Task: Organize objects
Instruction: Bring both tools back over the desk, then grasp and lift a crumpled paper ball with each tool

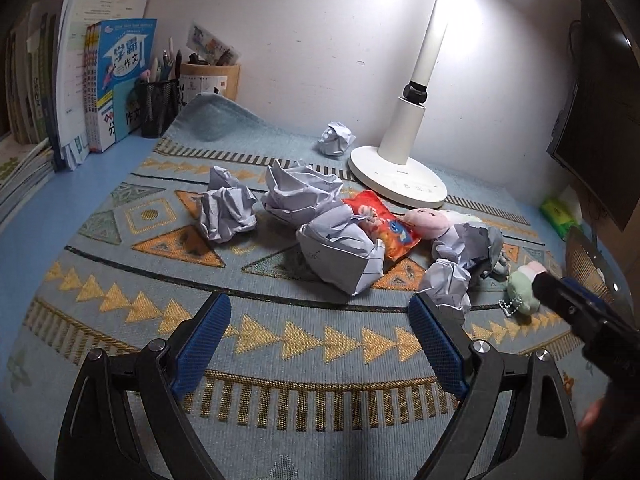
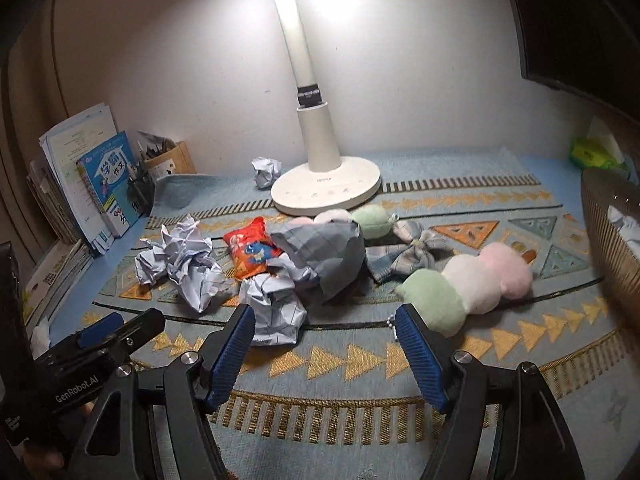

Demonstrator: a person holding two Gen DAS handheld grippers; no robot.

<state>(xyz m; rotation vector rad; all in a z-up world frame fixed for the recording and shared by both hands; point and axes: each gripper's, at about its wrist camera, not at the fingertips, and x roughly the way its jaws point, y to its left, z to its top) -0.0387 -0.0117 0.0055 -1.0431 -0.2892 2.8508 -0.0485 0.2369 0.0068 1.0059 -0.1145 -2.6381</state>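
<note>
Both claws, left claw (image 1: 320,344) and right claw (image 2: 326,354), gape empty above the mat's free near edge; crumpled papers (image 1: 228,210) lie mid-surface.

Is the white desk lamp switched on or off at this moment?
On. The desk lamp has a glowing head at the top of the left wrist view, and a bright patch lights the wall behind its pole.

rug (image 1: 120,304) blue w/ gold triangles | lamp (image 2: 320,152) white | snack bag (image 2: 250,250) red | claw pads (image 1: 204,344) blue
</note>
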